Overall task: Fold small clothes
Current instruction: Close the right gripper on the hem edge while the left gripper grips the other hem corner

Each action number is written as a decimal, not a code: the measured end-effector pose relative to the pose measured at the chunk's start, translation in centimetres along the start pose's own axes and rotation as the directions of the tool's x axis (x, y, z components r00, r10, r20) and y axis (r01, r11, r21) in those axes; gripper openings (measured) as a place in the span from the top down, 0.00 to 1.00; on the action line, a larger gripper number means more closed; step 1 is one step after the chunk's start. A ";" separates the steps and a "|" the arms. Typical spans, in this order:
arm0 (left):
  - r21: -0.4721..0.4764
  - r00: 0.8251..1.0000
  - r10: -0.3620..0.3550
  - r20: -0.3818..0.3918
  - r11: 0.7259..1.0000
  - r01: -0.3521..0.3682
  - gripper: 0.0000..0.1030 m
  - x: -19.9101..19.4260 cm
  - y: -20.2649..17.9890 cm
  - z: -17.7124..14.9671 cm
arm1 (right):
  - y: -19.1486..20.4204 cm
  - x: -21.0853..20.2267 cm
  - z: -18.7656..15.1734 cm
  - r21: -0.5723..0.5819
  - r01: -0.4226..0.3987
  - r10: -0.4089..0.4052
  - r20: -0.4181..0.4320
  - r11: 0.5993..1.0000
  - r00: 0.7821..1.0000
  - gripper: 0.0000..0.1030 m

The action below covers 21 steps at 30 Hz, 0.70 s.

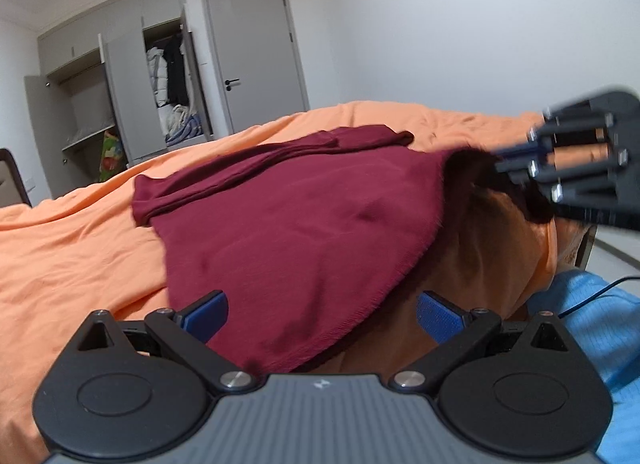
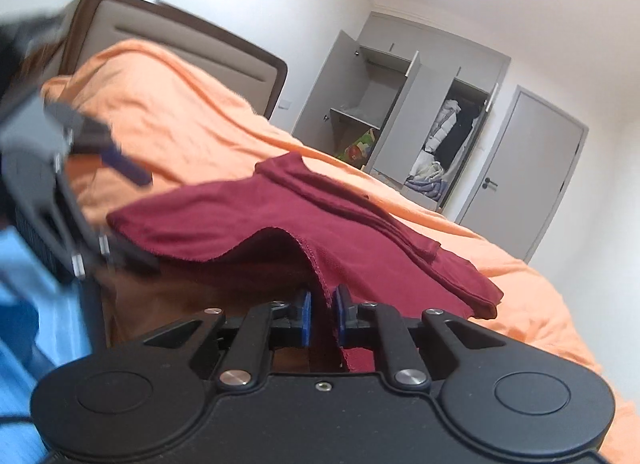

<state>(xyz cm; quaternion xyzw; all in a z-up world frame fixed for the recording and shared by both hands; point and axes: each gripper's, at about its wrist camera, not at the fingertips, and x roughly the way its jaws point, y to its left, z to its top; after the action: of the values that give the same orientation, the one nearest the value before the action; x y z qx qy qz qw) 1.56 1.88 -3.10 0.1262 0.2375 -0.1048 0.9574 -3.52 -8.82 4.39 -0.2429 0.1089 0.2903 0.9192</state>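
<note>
Lying across the near edge of the orange bed (image 1: 60, 256), maroon garment (image 1: 288, 223) with its long axis running away toward the far side, near hem raised off the bedding. Pinched at that hem by right gripper (image 2: 322, 314), jaws clenched on the fabric. Spread wide and empty around the opposite hem corner, left gripper (image 1: 320, 314), low and level, equally near.

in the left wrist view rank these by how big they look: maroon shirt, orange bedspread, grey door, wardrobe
Largest to smallest as they look:
1. Orange bedspread
2. Maroon shirt
3. Wardrobe
4. Grey door

The shirt lies close to the camera, so it looks inflated. The wardrobe and door stand far off; their real sizes can't be compared with the shirt's.
</note>
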 end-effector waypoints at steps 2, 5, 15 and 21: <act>0.017 1.000 -0.002 -0.005 1.000 0.002 0.00 0.9 -0.6 0.0 | -0.3 -0.2 0.4 0.017 -0.002 0.002 0.001 1.000 1.000 0.88; 0.035 1.000 0.026 0.000 0.999 -0.026 0.04 1.8 -1.0 0.0 | -0.6 -0.4 0.7 0.024 0.000 0.000 0.002 1.000 1.000 0.89; 0.107 0.993 0.114 0.018 0.988 -0.116 0.54 0.8 1.4 -1.7 | -0.3 -0.8 -0.3 0.028 0.005 -0.005 -0.017 1.000 1.000 0.89; 0.154 0.982 0.189 0.021 0.970 -0.190 0.77 0.7 2.0 -3.1 | 0.5 -0.7 -1.3 -0.011 0.017 -0.018 -0.035 1.000 0.999 0.89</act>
<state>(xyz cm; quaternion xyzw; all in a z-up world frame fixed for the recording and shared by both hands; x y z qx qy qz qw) 1.37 4.60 -5.65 0.2222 0.2125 -0.0316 0.9510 -4.43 -9.42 3.34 -0.2537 0.1215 0.2786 0.9183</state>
